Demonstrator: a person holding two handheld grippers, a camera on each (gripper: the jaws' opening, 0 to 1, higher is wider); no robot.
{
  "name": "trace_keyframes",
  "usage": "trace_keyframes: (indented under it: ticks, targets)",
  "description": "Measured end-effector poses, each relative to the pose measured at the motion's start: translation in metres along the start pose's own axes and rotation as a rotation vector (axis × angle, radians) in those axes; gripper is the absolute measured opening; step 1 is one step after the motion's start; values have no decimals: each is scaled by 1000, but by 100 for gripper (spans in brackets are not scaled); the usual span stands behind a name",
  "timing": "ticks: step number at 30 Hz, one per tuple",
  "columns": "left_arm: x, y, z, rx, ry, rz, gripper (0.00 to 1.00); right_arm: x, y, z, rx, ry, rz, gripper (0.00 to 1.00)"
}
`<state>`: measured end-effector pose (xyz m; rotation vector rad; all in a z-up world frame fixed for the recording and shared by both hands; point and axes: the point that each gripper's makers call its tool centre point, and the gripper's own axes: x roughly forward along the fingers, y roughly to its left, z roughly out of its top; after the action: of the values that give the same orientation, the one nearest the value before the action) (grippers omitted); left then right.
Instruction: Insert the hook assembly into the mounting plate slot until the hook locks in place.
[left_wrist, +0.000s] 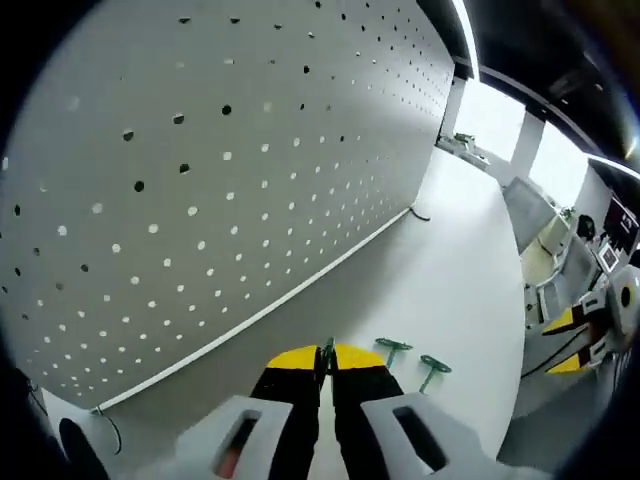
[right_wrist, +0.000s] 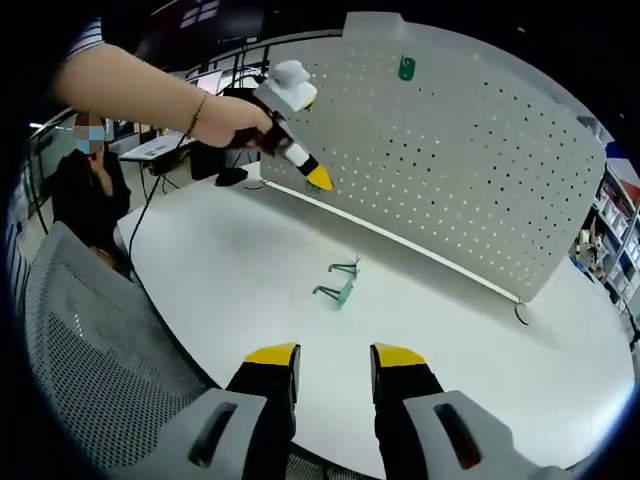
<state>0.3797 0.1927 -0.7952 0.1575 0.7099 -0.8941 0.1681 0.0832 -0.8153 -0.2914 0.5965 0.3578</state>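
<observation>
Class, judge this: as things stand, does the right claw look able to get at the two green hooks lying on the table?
Probably yes. The right claw is open and points toward the green hooks, with bare white table between and nothing in the way.

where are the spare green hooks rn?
In the right gripper view, two green hooks lie on the white table, mid-table in front of the pegboard, ahead of the open right tool.

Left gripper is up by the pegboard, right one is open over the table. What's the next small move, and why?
Probably ease the left gripper forward to a hole in the pegboard. Its fingers look shut on a sliver of green, likely a hook, and the tips are near the board but not yet at it. The open right gripper can wait.
</observation>
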Motion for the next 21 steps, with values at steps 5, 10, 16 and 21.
trace_keyframes:
  ticks: [5,10,16,21]
  targets:
    - [-19,-23,1,-16,-36,-6,2,0,1,0,-4,-1,0,25]
    - [-40,-48,-4,8,-62,-23,2,-1,-1,0,-12,-2,-6,25]
    - [-58,-67,-15,-35,-90,-31,2,-2,0,1,-4,-5,-5,25]
    - [-73,-78,-25,-122,-138,-38,2,-4,5,5,-38,-22,5,25]
